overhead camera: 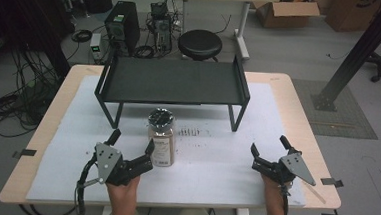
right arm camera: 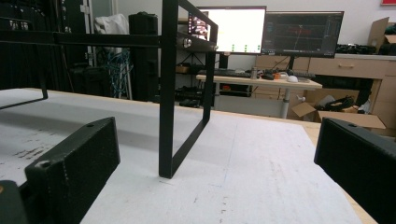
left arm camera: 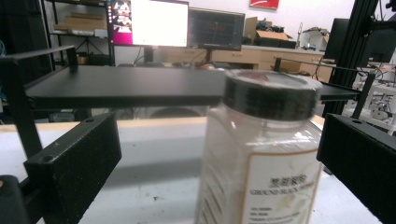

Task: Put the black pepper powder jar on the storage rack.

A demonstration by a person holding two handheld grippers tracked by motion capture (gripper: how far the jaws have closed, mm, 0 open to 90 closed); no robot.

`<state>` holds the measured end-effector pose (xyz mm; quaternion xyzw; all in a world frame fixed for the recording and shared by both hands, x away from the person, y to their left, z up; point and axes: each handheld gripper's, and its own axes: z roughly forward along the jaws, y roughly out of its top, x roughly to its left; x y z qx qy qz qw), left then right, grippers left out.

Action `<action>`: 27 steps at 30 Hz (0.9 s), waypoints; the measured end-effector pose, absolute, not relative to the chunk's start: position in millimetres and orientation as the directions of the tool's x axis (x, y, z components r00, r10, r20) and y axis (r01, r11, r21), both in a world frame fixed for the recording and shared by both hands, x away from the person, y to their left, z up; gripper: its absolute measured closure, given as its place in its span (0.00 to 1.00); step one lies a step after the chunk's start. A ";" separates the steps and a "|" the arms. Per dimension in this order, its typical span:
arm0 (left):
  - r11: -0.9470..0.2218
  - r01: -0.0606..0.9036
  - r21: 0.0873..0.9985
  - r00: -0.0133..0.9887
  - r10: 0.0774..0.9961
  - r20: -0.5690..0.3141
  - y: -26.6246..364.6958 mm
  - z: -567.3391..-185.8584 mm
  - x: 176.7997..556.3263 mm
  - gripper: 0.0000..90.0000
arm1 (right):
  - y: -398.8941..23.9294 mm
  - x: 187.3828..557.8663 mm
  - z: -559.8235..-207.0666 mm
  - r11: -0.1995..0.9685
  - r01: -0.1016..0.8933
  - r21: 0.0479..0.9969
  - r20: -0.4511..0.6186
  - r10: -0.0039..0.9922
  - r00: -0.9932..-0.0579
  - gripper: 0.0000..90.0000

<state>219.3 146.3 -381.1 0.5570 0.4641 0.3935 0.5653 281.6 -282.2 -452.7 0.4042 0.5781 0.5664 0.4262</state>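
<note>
Jaws spread wide on both grippers, holding nothing. A light wooden tabletop [overhead camera: 299, 101] under a white mat [overhead camera: 215, 159] carries a black metal raised shelf rack [overhead camera: 172, 81] at its far side. Just in front of the rack stands a clear plastic spice jar with a black lid [overhead camera: 161, 138], upright, between the left gripper [overhead camera: 132, 146] jaws, nearer one. Well apart, the right gripper [overhead camera: 267, 148] sits by the right edge.

Desk [overhead camera: 299, 96]: pale wood edge, covered by white matt sheet [overhead camera: 215, 164], scuffed with dark specks. Rack [overhead camera: 172, 81]: matt black metal. Jar [overhead camera: 161, 138]: clear glossy plastic, black ribbed lid, paper label. Fingers [left arm camera: 70, 172]: black, rough, grainy texture.
</note>
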 end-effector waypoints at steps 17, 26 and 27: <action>0.058 0.102 0.993 0.200 0.977 -0.078 107.2 -397.8 219.3 0.00 | -282.5 281.6 -452.7 0.029 -0.016 0.999 -0.033 0.950 -0.312 0.00; 0.040 0.115 0.993 0.172 0.983 -0.059 97.0 -407.7 221.9 0.00 | -282.8 281.6 -452.7 0.028 -0.019 0.999 -0.032 0.950 -0.312 0.00; 0.036 0.116 0.993 0.166 0.985 -0.055 95.7 -408.8 222.4 0.00 | -282.8 281.5 -452.8 0.027 -0.018 0.999 -0.031 0.949 -0.312 0.00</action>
